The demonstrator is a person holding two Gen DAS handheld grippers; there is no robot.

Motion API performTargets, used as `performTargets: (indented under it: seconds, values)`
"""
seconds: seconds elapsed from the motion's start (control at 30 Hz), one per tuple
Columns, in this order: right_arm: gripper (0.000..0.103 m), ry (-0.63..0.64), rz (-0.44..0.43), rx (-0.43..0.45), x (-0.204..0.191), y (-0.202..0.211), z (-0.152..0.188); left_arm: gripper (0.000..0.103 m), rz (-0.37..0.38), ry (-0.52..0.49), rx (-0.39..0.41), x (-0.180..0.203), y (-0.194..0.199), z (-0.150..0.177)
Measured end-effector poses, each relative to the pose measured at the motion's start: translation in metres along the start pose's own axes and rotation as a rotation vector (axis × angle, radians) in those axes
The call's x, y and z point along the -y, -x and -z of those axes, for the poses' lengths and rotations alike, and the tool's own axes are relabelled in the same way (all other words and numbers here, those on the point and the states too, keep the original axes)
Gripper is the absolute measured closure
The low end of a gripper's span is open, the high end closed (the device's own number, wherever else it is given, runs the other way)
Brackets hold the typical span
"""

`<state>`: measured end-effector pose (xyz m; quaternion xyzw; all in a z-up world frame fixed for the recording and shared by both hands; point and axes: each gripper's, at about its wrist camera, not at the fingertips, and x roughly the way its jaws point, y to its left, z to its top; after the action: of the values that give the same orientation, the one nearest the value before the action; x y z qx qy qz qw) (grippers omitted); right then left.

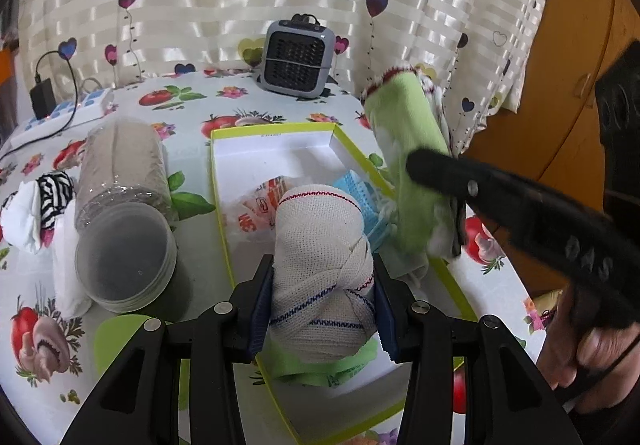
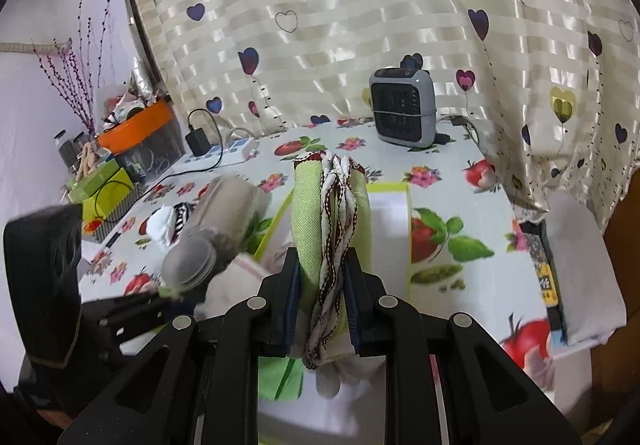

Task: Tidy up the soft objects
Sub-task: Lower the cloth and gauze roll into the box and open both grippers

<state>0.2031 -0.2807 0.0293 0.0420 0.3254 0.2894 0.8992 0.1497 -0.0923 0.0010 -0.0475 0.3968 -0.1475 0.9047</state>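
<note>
Above box point(image 1: 224, 181), knotted cloth point(image 1: 320, 269) between jaws.

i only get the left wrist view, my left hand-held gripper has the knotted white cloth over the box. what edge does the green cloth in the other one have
Observer: In the right wrist view the green cloth is folded, with a white and dark red braided trim running down between the right hand-held gripper's pads.
Operator: anything left of the power strip i cant see
Observer: Yes, an orange tub full of clutter stands past the power strip, beside a green box.
Operator: and beyond the table's right edge
Observer: A dark printed item lies at the table's right edge, on a white surface there.
</note>
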Motion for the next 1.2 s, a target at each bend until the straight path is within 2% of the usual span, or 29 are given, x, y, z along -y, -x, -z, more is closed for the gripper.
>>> performTargets:
  seconds: [0.23,0.4,0.6,0.8,0.9,0.97,1.1,1.2]
  values:
    - [0.082,0.024,0.030,-0.017,0.005,-0.015,-0.013,0.059,0.023,0.017,-0.006,-0.004,-0.005,0.000]
    - [0.082,0.028,0.048,-0.014,0.004,-0.005,-0.016,0.056,0.042,0.033,0.020,-0.008,0.006,0.001]
    - [0.082,0.011,-0.025,-0.029,-0.004,0.019,0.009,0.055,0.069,0.046,0.051,-0.009,0.019,0.002]
    - [0.082,0.005,-0.016,-0.134,-0.008,0.008,0.043,0.055,0.068,0.068,0.070,-0.012,0.032,0.004]
    - [0.078,0.028,-0.004,-0.175,-0.012,0.001,0.052,0.055,0.059,0.069,0.078,-0.012,0.040,0.006]
    - [0.077,0.051,0.021,-0.174,-0.017,0.002,0.052,0.055,0.046,0.064,0.085,-0.011,0.047,0.008]
    - [0.068,0.068,0.036,-0.139,-0.026,0.015,0.051,0.055,0.029,0.069,0.100,-0.012,0.059,0.013]
    - [0.067,0.070,0.041,-0.100,-0.032,0.028,0.051,0.055,0.016,0.071,0.109,-0.013,0.069,0.017]
